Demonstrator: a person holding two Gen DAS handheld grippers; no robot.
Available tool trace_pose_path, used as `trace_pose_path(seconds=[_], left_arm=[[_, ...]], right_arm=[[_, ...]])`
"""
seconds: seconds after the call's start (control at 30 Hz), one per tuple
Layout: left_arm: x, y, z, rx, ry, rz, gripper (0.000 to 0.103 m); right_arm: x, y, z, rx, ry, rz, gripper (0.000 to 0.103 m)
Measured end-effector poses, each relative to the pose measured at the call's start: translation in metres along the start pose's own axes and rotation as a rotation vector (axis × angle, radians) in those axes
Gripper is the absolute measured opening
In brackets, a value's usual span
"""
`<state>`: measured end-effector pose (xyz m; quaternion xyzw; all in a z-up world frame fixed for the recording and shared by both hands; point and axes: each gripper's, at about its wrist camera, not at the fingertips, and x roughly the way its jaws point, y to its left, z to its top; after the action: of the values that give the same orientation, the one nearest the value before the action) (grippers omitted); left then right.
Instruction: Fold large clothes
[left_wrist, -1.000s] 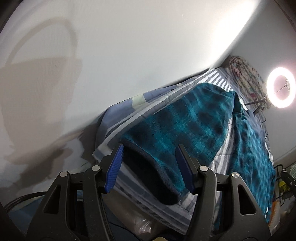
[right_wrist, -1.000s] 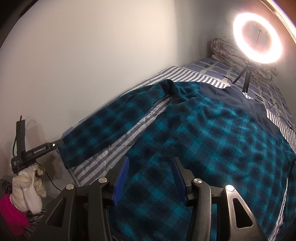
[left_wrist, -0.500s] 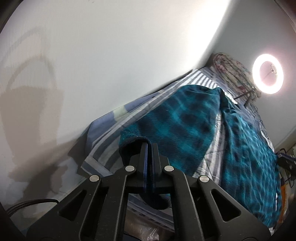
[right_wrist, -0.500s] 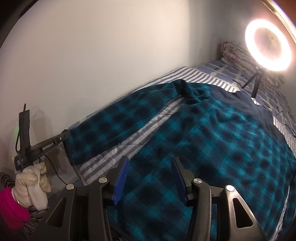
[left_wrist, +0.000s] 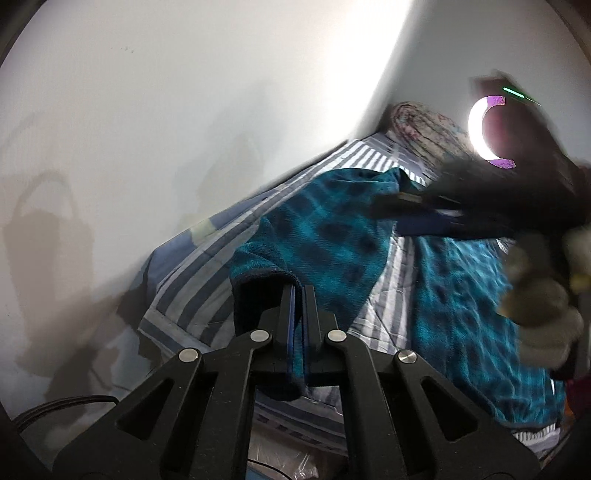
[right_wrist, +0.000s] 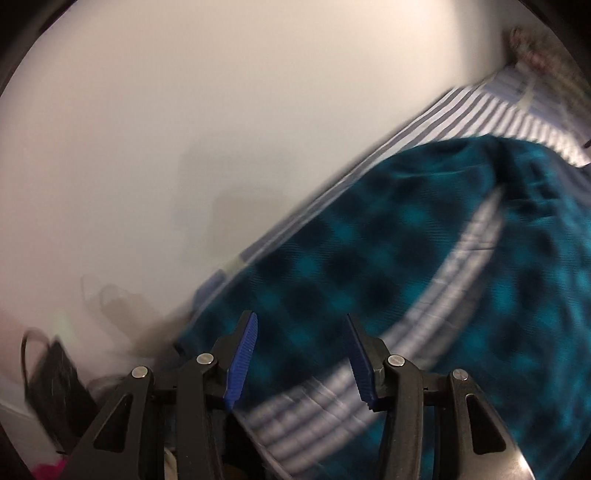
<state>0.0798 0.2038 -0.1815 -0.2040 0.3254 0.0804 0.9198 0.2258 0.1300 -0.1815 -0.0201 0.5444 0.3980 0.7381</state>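
A large teal and dark plaid fleece shirt (left_wrist: 465, 295) lies spread on a striped bed. One sleeve (left_wrist: 325, 236) runs toward me in the left wrist view, and my left gripper (left_wrist: 298, 291) is shut on its dark cuff, which is lifted slightly off the sheet. My right gripper (right_wrist: 301, 325) is open above the same sleeve (right_wrist: 332, 266), nothing between its blue pads (right_wrist: 242, 362). The right wrist view is blurred by motion. In the left wrist view the right gripper (left_wrist: 421, 210) shows as a dark blur over the sleeve's upper part, held by a gloved hand (left_wrist: 539, 295).
The bed has a blue and white striped sheet (left_wrist: 207, 280) and stands against a white wall (left_wrist: 184, 110). A ring light (left_wrist: 487, 133) and a rolled patterned blanket (left_wrist: 424, 125) sit at the far end. A dark device with a cable (right_wrist: 51, 380) hangs at the bed's near corner.
My left gripper closed on the sleeve cuff and lifted it a little. My right gripper swung left from over the shirt's body to over the sleeve, staying open.
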Motion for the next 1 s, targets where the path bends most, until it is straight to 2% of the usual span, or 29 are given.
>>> trace_pose_path(seconds=[0.13, 0.37, 0.5, 0.53, 0.57, 0.6, 0.67, 0.73, 0.77, 0.8, 0.83, 0.87, 0.9, 1.0], left_arm=[[-0.002, -0.003, -0.001, 0.020, -0.001, -0.011, 0.000], [-0.005, 0.001, -0.001, 0.018, -0.006, -0.018, 0.000], [-0.011, -0.001, 0.000, 0.029, -0.014, -0.029, 0.000], [-0.014, -0.003, -0.001, 0.039, -0.019, -0.026, 0.000], [-0.016, -0.004, -0.001, 0.047, -0.022, -0.025, 0.000], [-0.018, -0.005, -0.001, 0.056, -0.020, -0.026, 0.000], [-0.024, -0.006, -0.001, 0.055, -0.014, -0.035, 0.001], [-0.034, -0.005, -0.001, 0.053, -0.020, -0.035, 0.001], [-0.037, -0.005, -0.001, 0.055, -0.024, -0.030, 0.003], [-0.040, -0.006, -0.001, 0.061, -0.029, -0.016, 0.019], [-0.042, -0.006, -0.001, 0.068, -0.039, -0.009, 0.048], [-0.045, -0.008, -0.001, 0.077, -0.058, 0.003, 0.060], [-0.047, -0.007, -0.001, 0.082, -0.077, 0.021, 0.066], [-0.039, -0.005, 0.005, 0.096, -0.066, 0.038, 0.066]], right_arm=[[0.049, 0.016, 0.018, 0.055, 0.126, 0.056, 0.051], [0.092, 0.043, 0.030, 0.044, 0.228, -0.045, 0.051], [0.109, 0.051, 0.036, 0.060, 0.249, -0.061, 0.051], [0.111, 0.053, 0.037, 0.062, 0.253, -0.070, 0.048], [0.112, 0.054, 0.036, 0.063, 0.256, -0.080, 0.036], [0.113, 0.055, 0.035, 0.064, 0.256, -0.090, 0.032], [0.112, 0.054, 0.035, 0.075, 0.247, -0.097, 0.014], [0.106, 0.050, 0.032, 0.099, 0.241, -0.075, 0.006], [0.103, 0.048, 0.031, 0.103, 0.233, -0.074, 0.005], [0.100, 0.047, 0.031, 0.106, 0.224, -0.073, 0.004], [0.095, 0.046, 0.030, 0.110, 0.217, -0.069, 0.003], [0.092, 0.045, 0.029, 0.113, 0.212, -0.065, 0.002], [0.088, 0.045, 0.027, 0.116, 0.203, -0.059, 0.002], [0.076, 0.046, 0.021, 0.115, 0.185, -0.050, 0.001]])
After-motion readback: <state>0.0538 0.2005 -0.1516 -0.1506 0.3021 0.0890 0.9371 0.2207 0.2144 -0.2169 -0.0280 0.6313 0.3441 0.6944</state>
